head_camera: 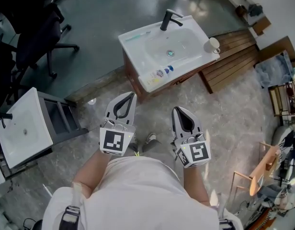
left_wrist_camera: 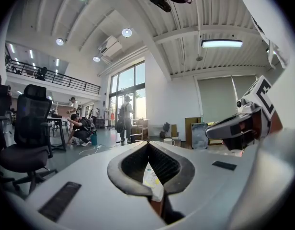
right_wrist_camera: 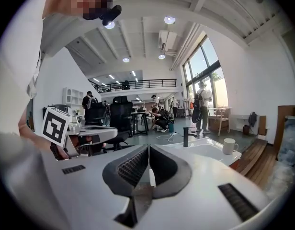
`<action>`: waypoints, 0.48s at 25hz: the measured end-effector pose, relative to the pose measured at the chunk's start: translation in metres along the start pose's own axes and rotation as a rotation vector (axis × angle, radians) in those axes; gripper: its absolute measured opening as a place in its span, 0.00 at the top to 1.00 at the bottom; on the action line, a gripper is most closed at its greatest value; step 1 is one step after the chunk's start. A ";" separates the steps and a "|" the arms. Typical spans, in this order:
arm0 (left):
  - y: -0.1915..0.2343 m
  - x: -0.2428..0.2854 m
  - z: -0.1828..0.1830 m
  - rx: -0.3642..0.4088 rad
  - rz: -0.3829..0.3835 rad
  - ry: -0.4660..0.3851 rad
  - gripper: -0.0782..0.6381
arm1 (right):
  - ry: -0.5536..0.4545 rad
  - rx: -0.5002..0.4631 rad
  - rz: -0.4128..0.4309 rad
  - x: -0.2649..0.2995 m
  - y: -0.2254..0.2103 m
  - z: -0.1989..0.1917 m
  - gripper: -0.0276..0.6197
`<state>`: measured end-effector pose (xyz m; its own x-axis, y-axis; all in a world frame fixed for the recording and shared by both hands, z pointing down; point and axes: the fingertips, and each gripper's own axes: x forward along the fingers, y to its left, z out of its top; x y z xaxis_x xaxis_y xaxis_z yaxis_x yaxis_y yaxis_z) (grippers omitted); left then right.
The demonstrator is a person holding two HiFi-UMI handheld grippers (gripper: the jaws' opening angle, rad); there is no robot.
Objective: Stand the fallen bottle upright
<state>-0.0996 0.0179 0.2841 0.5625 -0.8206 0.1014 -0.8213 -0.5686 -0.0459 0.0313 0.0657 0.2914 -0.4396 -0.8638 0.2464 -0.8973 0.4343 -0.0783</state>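
The fallen bottle point(head_camera: 160, 74), white with a coloured label, lies on its side on the front rim of a white sink point(head_camera: 138, 35) that has a black tap point(head_camera: 169, 19). A white mug point(head_camera: 212, 44) stands on the sink's right corner. Both grippers hang in front of the person's body, short of the sink and pointing toward it. My left gripper point(head_camera: 133, 94) is shut and holds nothing; its tips meet in the left gripper view point(left_wrist_camera: 148, 144). My right gripper point(head_camera: 176, 109) is also shut and holds nothing point(right_wrist_camera: 148, 147). Neither touches the bottle.
The sink sits on a wooden cabinet point(head_camera: 133, 80). A second white sink unit point(head_camera: 23, 126) stands at the left, with a black office chair point(head_camera: 39, 37) behind it. Wooden planks point(head_camera: 236, 56) lie right of the sink, and a wooden chair point(head_camera: 255, 178) stands at the far right. Several people are far back in the hall.
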 end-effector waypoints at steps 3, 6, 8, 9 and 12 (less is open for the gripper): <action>-0.009 0.022 0.007 -0.004 -0.009 -0.015 0.87 | -0.005 0.006 -0.002 0.006 -0.020 0.003 0.90; -0.016 0.043 0.011 0.005 0.002 -0.008 0.87 | -0.015 0.011 0.020 0.016 -0.043 0.007 0.90; -0.020 0.058 0.016 0.014 0.021 -0.008 0.87 | -0.020 0.007 0.046 0.025 -0.059 0.011 0.90; -0.021 0.065 0.019 0.016 0.031 -0.005 0.87 | -0.023 -0.001 0.059 0.030 -0.068 0.015 0.90; -0.028 0.086 0.030 0.042 0.048 -0.003 0.87 | -0.041 -0.033 0.092 0.044 -0.094 0.032 0.90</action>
<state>-0.0257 -0.0383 0.2641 0.5229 -0.8471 0.0949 -0.8426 -0.5305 -0.0924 0.0947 -0.0209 0.2787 -0.5218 -0.8293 0.2000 -0.8517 0.5198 -0.0667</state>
